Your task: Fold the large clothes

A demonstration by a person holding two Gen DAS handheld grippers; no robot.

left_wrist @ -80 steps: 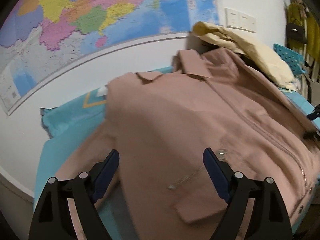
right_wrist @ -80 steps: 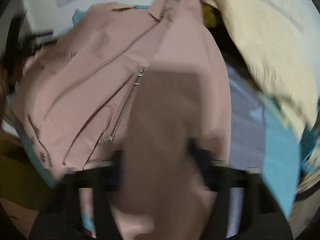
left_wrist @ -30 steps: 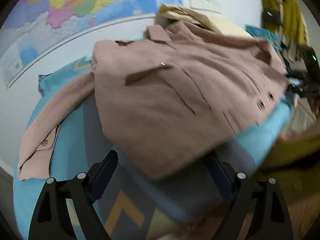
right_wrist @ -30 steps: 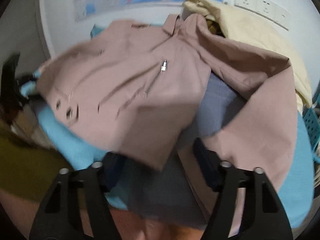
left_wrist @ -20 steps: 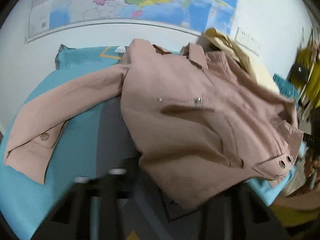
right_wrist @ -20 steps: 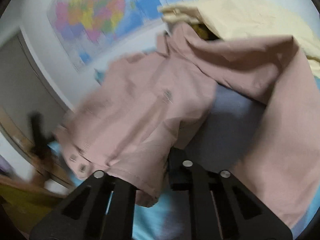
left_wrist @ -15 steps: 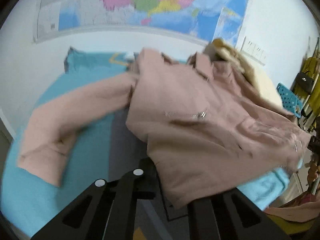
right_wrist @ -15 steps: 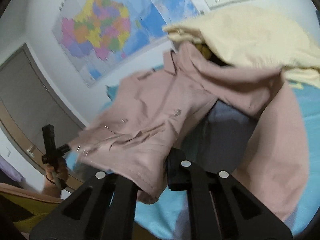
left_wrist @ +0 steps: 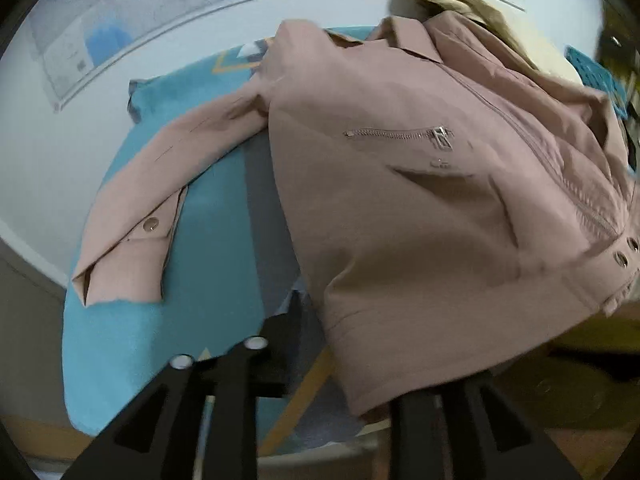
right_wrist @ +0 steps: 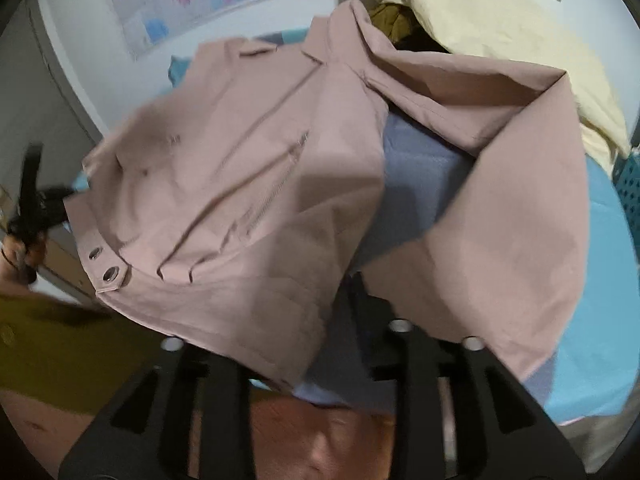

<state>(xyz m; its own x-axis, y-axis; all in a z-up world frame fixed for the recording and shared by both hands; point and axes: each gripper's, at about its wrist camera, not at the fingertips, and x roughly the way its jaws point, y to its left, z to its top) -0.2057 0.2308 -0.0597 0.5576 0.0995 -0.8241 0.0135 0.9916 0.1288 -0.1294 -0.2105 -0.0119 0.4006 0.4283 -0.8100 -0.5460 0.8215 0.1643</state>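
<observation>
Lying on the blue cloth (left_wrist: 208,240), the pink jacket (left_wrist: 420,220) spreads flat.

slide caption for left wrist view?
Left gripper, jaws opening, at hem of dusty-pink zip jacket spread on teal blanket.

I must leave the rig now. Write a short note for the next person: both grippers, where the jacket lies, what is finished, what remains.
Left gripper: jaws opening, the pink jacket's hem corner between them.
Right gripper: jaws opening, the other hem corner between them.
Jacket: front up on the blue table cover, zipped, collar toward the wall map. One sleeve lies spread out to the side; the other sleeve bends beside the cream cloth.
Done: jacket spread out.
Left: fold in both sleeves, then the body.
</observation>
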